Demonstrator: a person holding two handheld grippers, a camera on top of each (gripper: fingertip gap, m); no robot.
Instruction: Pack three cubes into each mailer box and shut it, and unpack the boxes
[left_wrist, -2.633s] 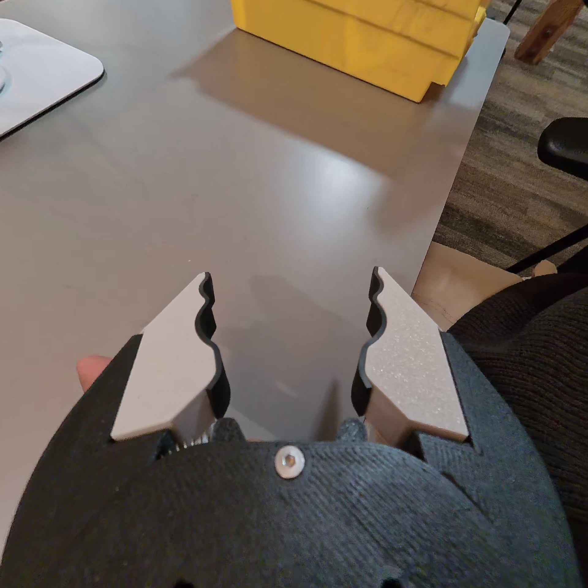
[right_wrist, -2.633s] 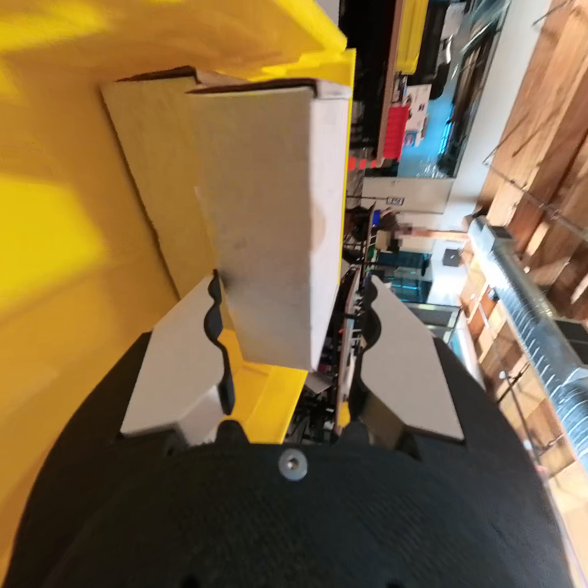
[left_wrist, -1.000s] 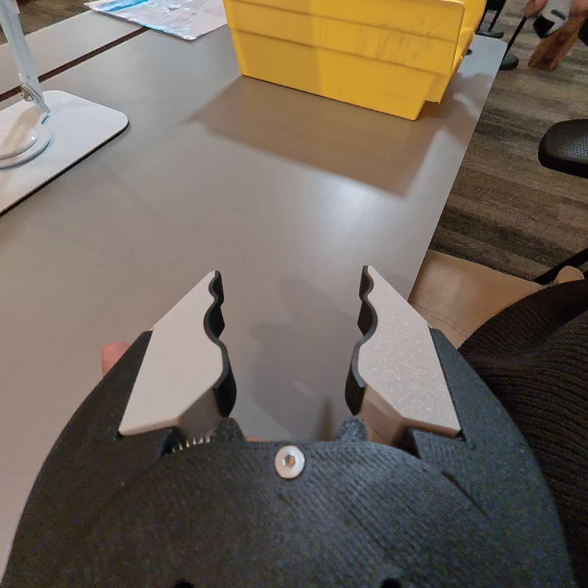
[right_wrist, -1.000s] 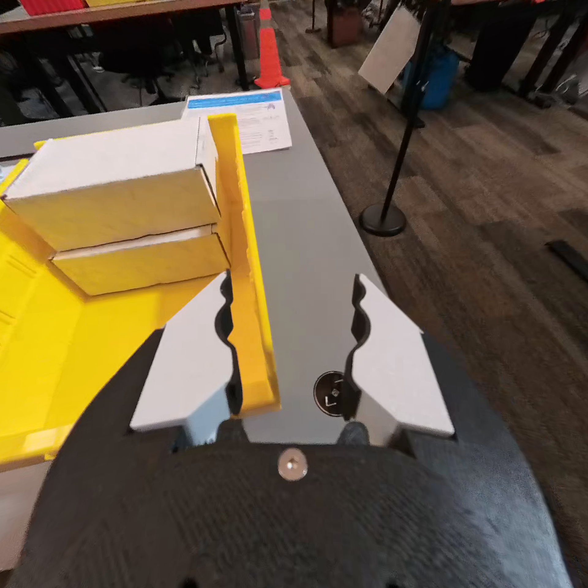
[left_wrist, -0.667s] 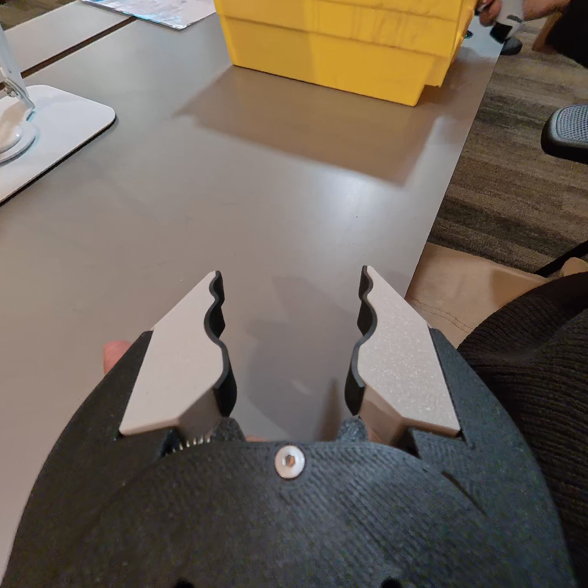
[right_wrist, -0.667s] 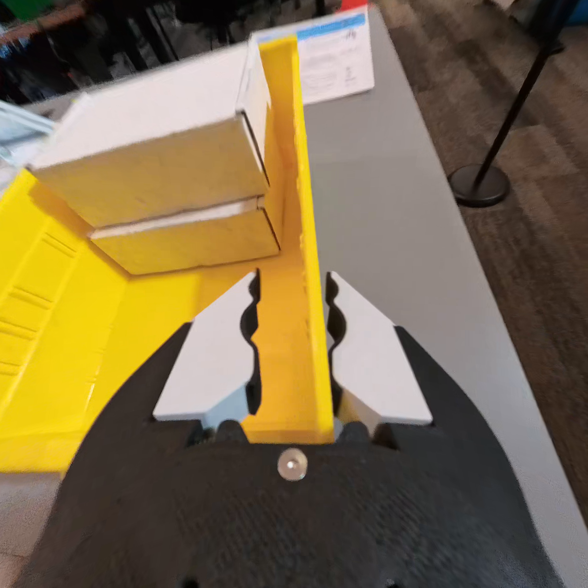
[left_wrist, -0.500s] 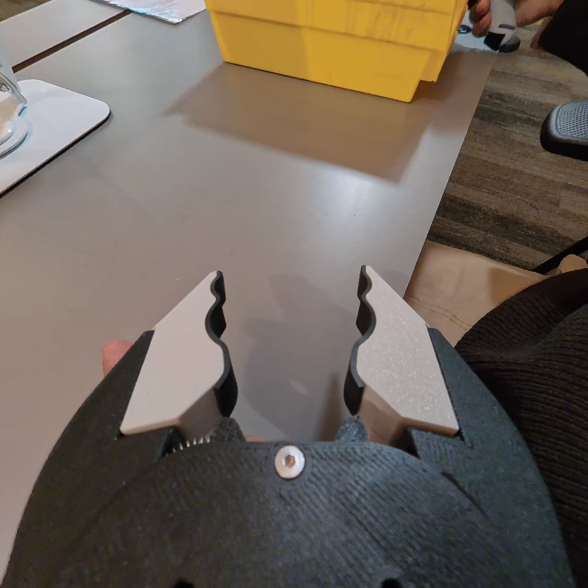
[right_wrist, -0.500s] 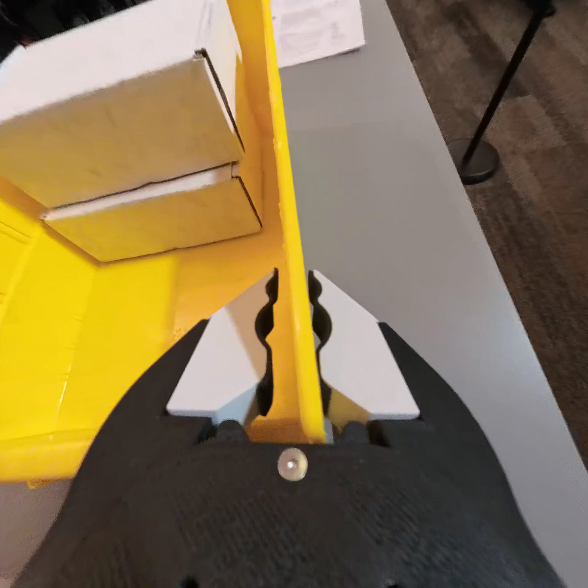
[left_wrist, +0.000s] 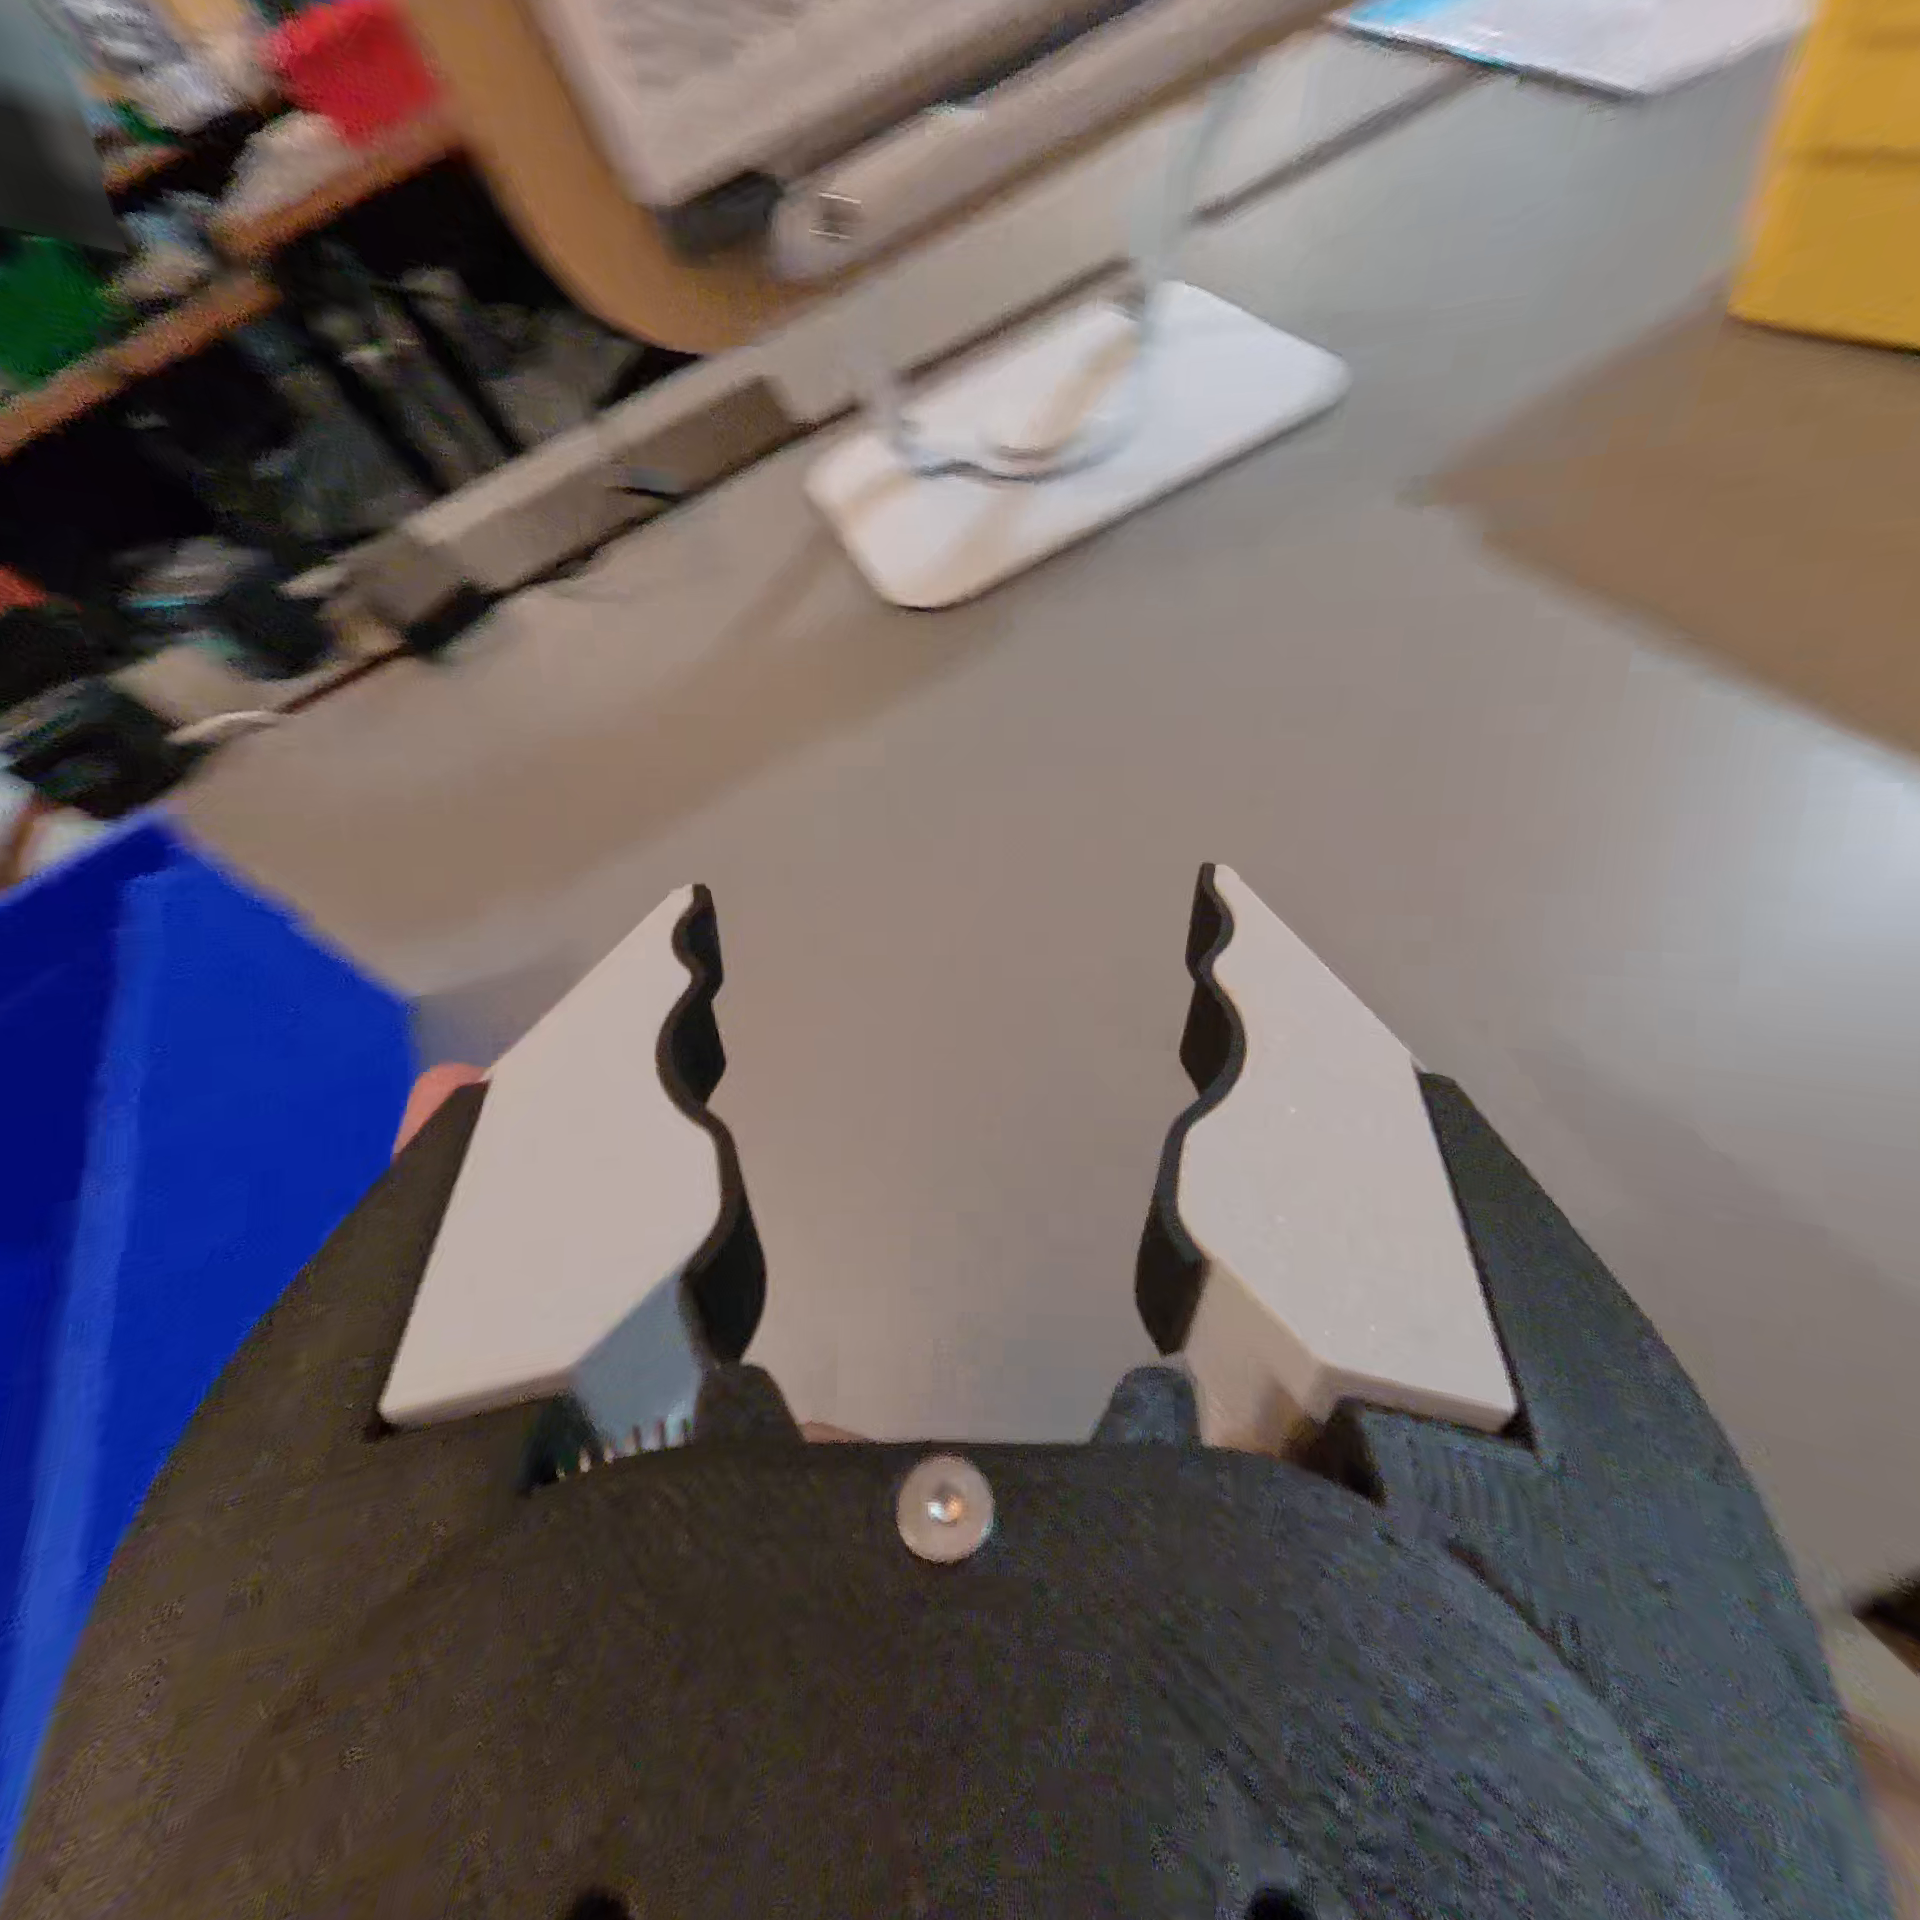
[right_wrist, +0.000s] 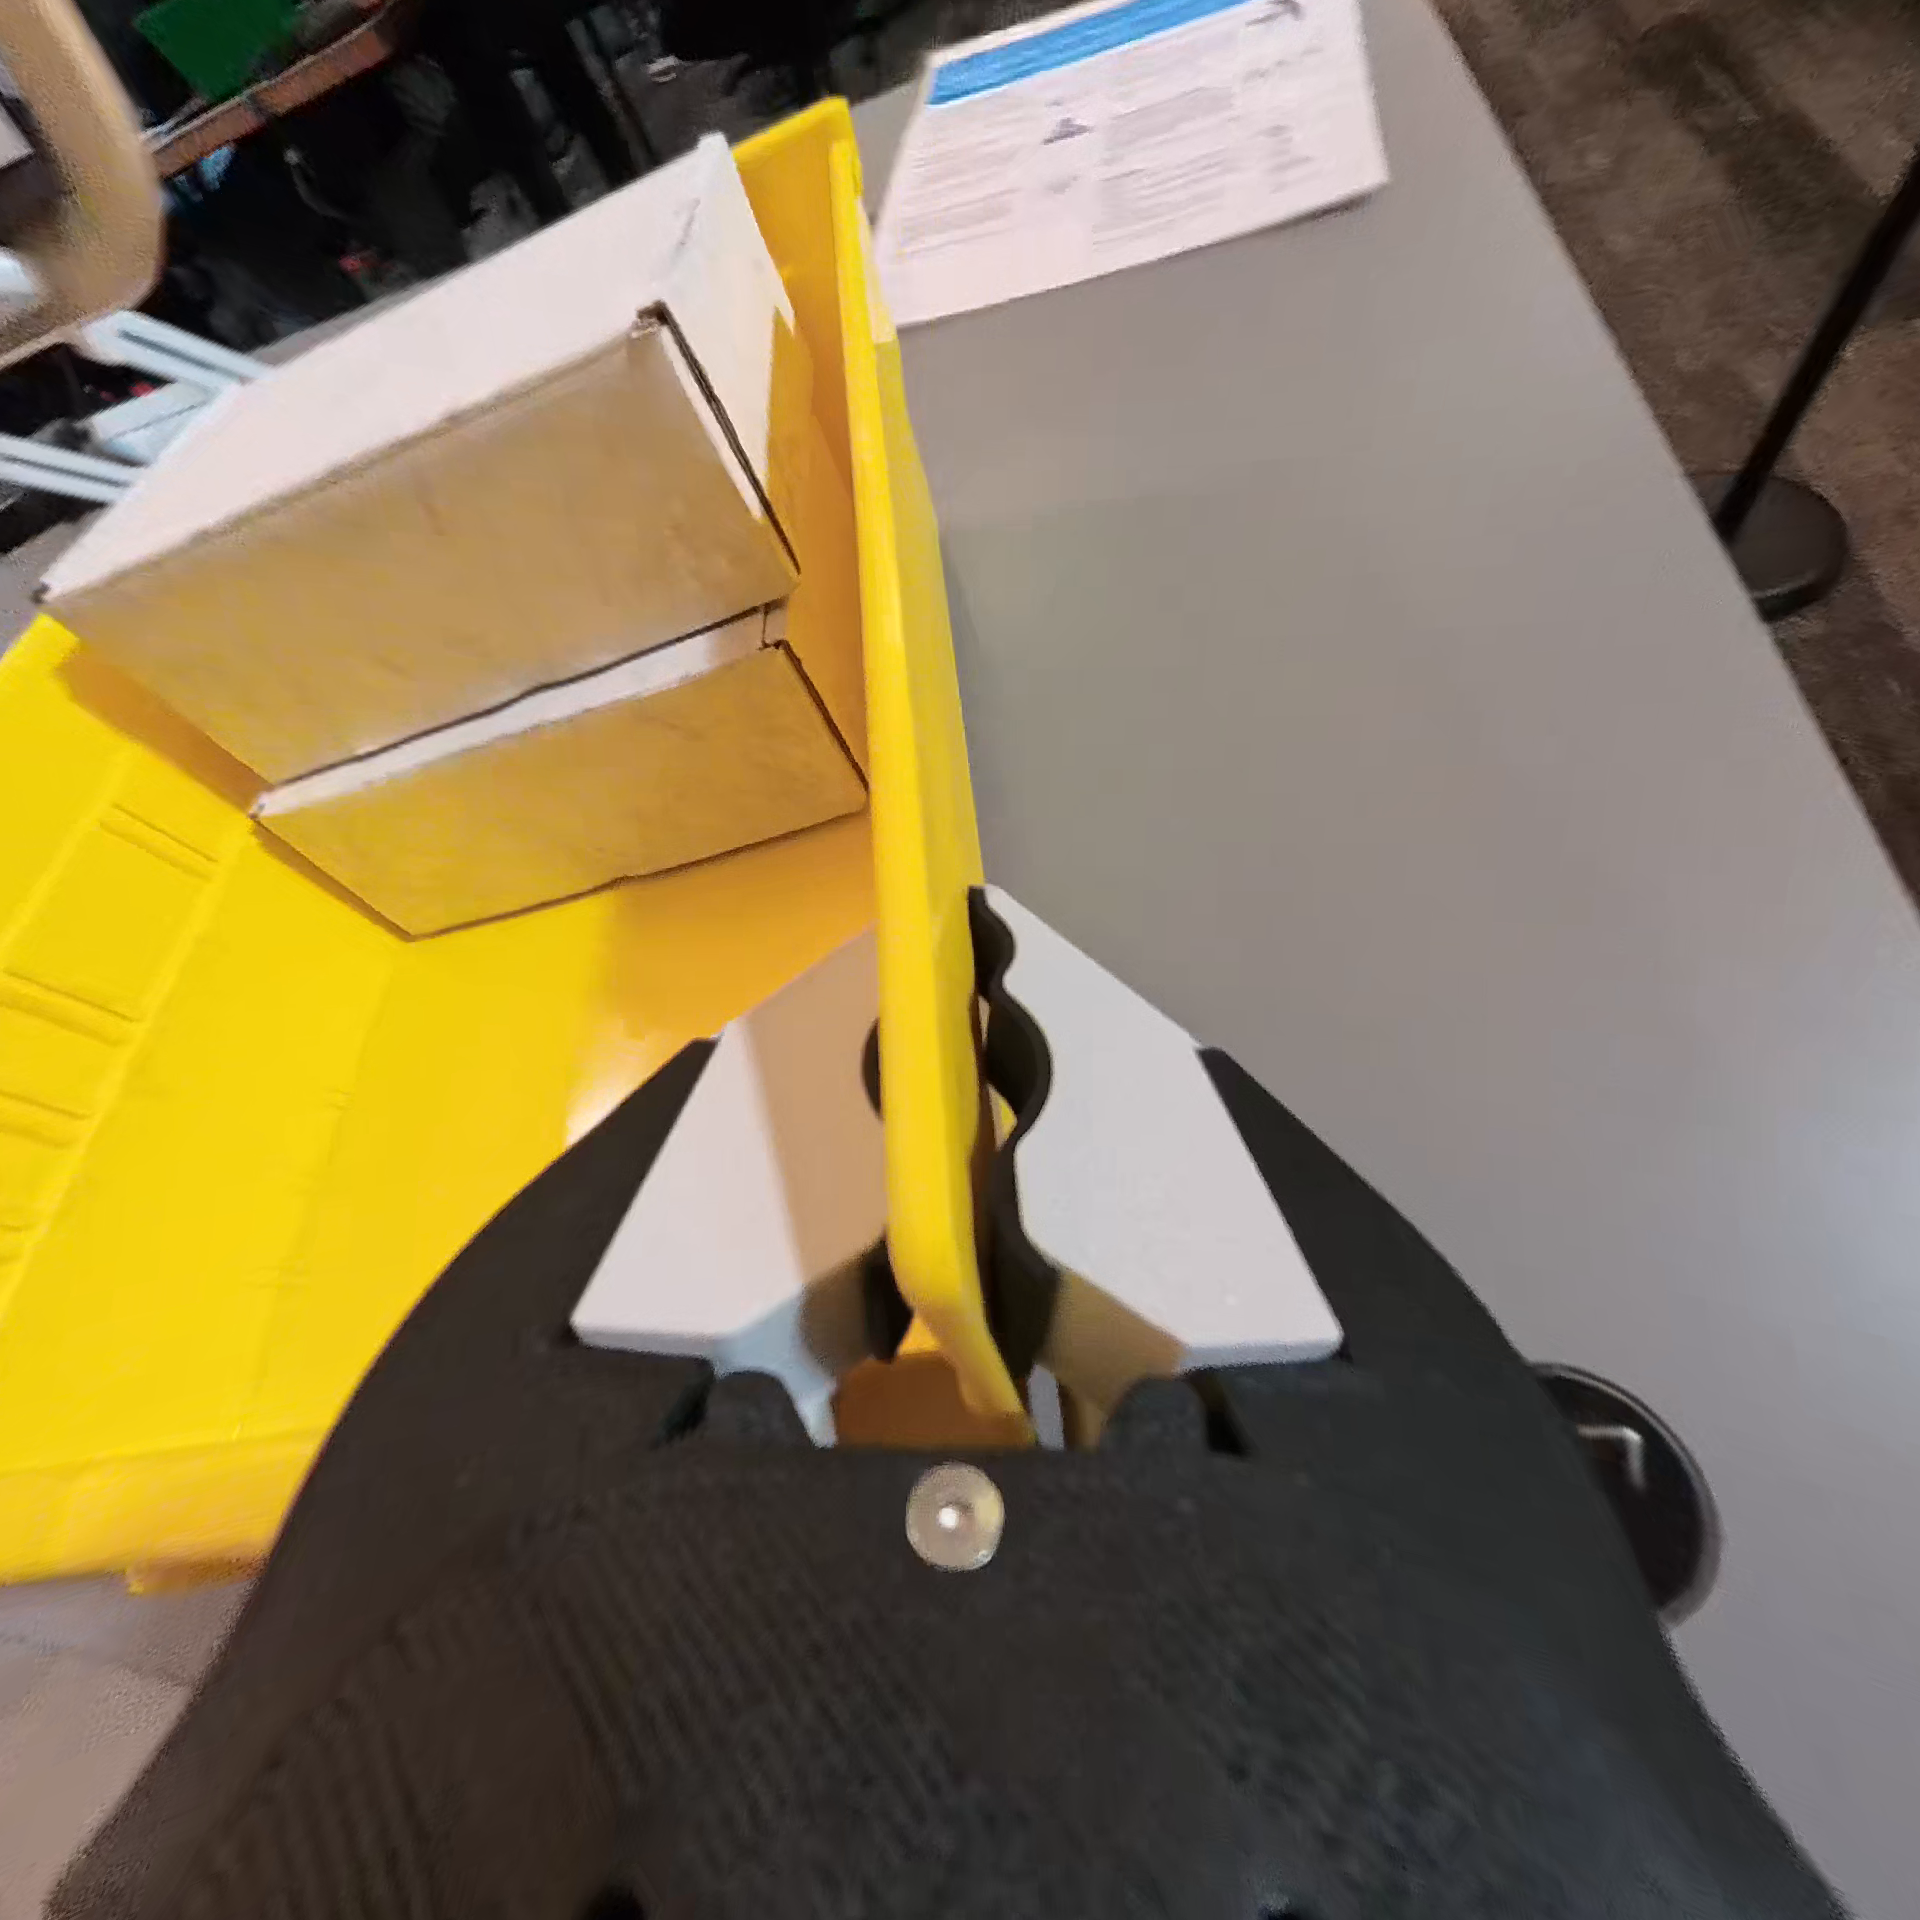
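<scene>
**Q:** Gripper first: what is each one doing?

**Me:** My right gripper (right_wrist: 940, 1049) is pinching the thin side wall of a yellow bin (right_wrist: 914, 727), one finger inside and one outside, near the bin's front corner. My left gripper (left_wrist: 951, 1049) is spread wide and holds nothing. It hangs over bare grey desk (left_wrist: 1143, 748), with a blue bin (left_wrist: 156, 1143) just beside it on its left. That view is blurred.

**Q:** Where are the mailer boxes?

**Me:** Two boxes (right_wrist: 468, 540), closed and pale cardboard, lie stacked inside the yellow bin, touching the very wall I am gripping. I see no cubes; I cannot tell whether any are inside the boxes.

**Q:** How will these things handle?

**Me:** The bin wall looks like stiff, smooth plastic, so I judge it may slip if I pull at an angle. The boxes look light, with walls that would dent under a hard squeeze. I would take the top box across its short sides, near a corner where the cardboard is stiffest.

**Q:** Anything else on the desk?

**Me:** A printed sheet (right_wrist: 1132, 156) lies beyond the bin, and a white stand base (left_wrist: 1081, 457) sits ahead of my left gripper.
</scene>
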